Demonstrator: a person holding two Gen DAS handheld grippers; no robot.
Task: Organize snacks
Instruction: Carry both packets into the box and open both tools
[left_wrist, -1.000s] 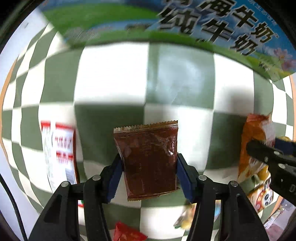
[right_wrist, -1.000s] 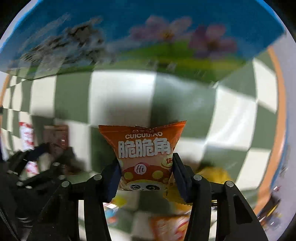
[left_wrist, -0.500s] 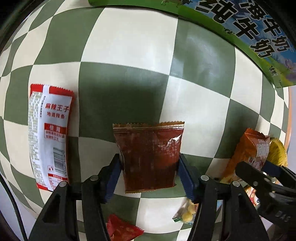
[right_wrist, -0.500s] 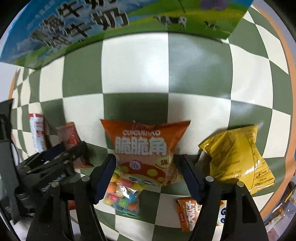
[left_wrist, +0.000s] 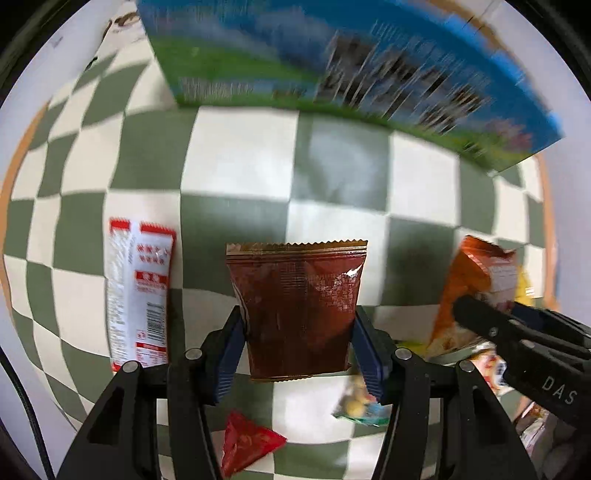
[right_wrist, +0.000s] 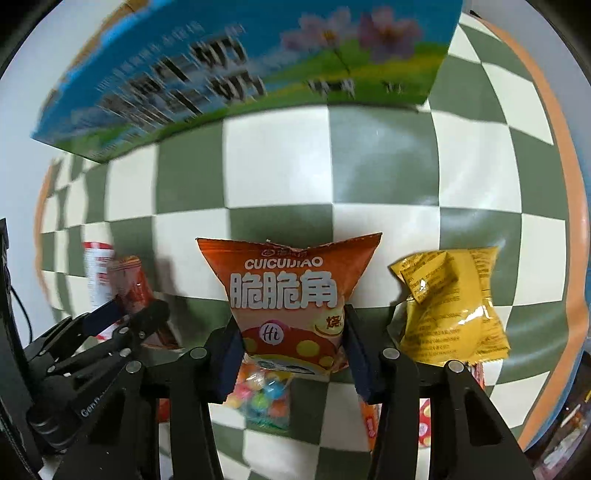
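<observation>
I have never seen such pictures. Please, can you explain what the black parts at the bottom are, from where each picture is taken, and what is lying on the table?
No robot here: a person holds a two-finger gripper in each hand, with a camera on each looking along its fingers. The left gripper is closed on a dark red packet; the right gripper is closed on an orange snack bag, its jaws having just closed further. Both point down at a green-and-white checked cloth. On it lie a white-and-red packet, a yellow bag, a bag of coloured candies and a large blue-and-green printed box at the far side.
</observation>
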